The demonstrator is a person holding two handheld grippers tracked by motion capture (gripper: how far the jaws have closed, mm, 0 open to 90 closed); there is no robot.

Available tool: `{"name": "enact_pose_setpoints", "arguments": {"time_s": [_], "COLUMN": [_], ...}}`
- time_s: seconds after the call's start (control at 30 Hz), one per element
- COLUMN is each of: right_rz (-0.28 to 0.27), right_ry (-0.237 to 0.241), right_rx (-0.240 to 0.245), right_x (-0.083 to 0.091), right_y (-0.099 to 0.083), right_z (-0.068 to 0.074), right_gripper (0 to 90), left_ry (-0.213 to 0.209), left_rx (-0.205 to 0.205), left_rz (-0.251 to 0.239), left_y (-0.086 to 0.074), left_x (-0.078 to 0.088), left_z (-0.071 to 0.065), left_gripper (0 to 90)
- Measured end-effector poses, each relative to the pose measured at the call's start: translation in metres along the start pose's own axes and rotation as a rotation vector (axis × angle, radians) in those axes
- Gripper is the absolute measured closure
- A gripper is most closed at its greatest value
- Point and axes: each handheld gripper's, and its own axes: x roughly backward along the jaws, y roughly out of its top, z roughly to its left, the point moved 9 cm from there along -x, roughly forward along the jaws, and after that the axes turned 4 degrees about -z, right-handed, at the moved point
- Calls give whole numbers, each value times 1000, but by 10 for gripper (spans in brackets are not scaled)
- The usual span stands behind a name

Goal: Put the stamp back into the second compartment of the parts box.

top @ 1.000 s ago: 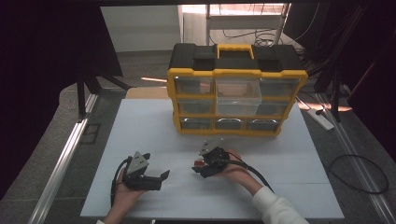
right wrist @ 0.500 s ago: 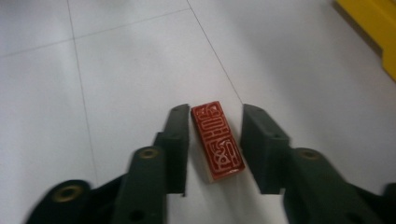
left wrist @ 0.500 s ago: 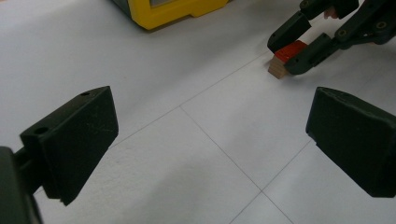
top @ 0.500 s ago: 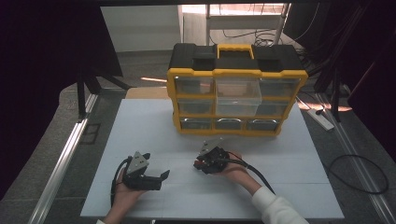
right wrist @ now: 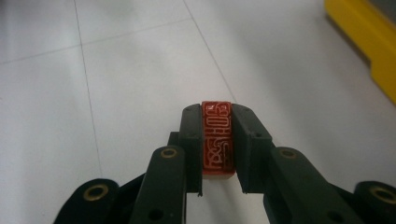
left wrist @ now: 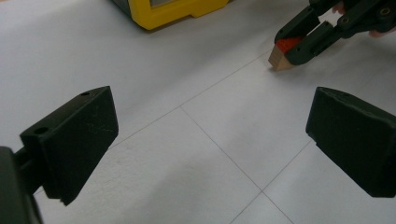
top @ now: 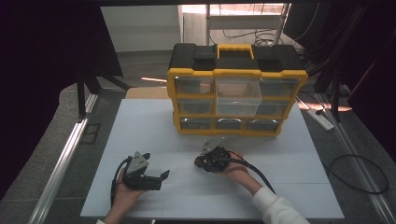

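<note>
1. Firstly, check the hold before any lift. The right hand-held gripper (top: 201,161) has jaws that have just been closing, now narrow, with pads pressed on both flanks of the seal stamp (right wrist: 217,140).
2. Find the stamp at the near middle of the counter (top: 140,130), just in front of the yellow organiser (top: 236,72). Its carved red face is turned up and its wooden end is down. Cannot tell whether that end rests on the counter or hangs just above it.
3. Hold the squeeze even. A smooth, narrow block will likely twist if pressed off-centre.
4. Raise it straight up and level, well away from the organiser's lower drawers.
5. Leave the left hand-held gripper (top: 163,176) parked at the near left, jaws wide apart and empty, well apart from the stamp.
</note>
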Motion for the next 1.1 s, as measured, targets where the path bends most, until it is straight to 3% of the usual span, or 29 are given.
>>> {"name": "enact_pose_setpoints", "arguments": {"time_s": [1.1], "right_rz": [-90], "right_ry": [-22], "right_rx": [0], "right_x": [31], "right_y": [19], "right_z": [2], "right_gripper": [749], "left_ry": [-1], "left_rx": [-5], "left_rz": [1], "left_y": [0], "left_x": [0], "left_z": [0], "left_gripper": [24]}}
